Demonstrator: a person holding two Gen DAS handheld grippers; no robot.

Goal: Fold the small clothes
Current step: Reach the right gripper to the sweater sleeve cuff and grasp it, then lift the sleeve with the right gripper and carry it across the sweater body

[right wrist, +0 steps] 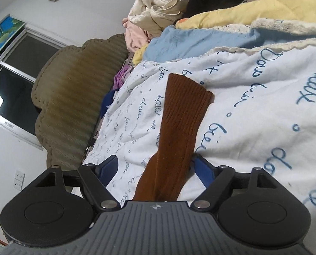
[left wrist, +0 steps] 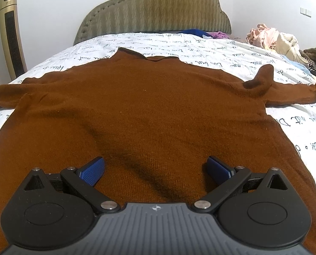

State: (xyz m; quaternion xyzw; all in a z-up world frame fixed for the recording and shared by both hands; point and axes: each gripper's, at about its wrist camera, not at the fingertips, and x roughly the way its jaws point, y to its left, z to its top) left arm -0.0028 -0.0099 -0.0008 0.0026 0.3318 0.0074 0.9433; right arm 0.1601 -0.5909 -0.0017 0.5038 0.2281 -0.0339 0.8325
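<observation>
A brown knit sweater [left wrist: 149, 106] lies flat on a white bedsheet [left wrist: 200, 51] printed with script, collar toward the headboard and both sleeves spread out. My left gripper [left wrist: 155, 163] hovers open over the sweater's lower body, with nothing between its blue pads [left wrist: 94, 170]. In the right wrist view the ribbed cuff end of the brown sleeve [right wrist: 183, 114] runs between the fingers of my right gripper [right wrist: 153, 164]. The jaws stand apart. The sleeve lies close against the right pad [right wrist: 202, 167], and the left pad is clear of it.
An olive padded headboard [left wrist: 153, 10] stands at the bed's far end, and a tall gold tower appliance [left wrist: 11, 34] at the left. A pile of clothes [left wrist: 272, 38] sits at the far right. Blue [right wrist: 200, 40] and yellow blankets [right wrist: 253, 10] lie beyond the sleeve.
</observation>
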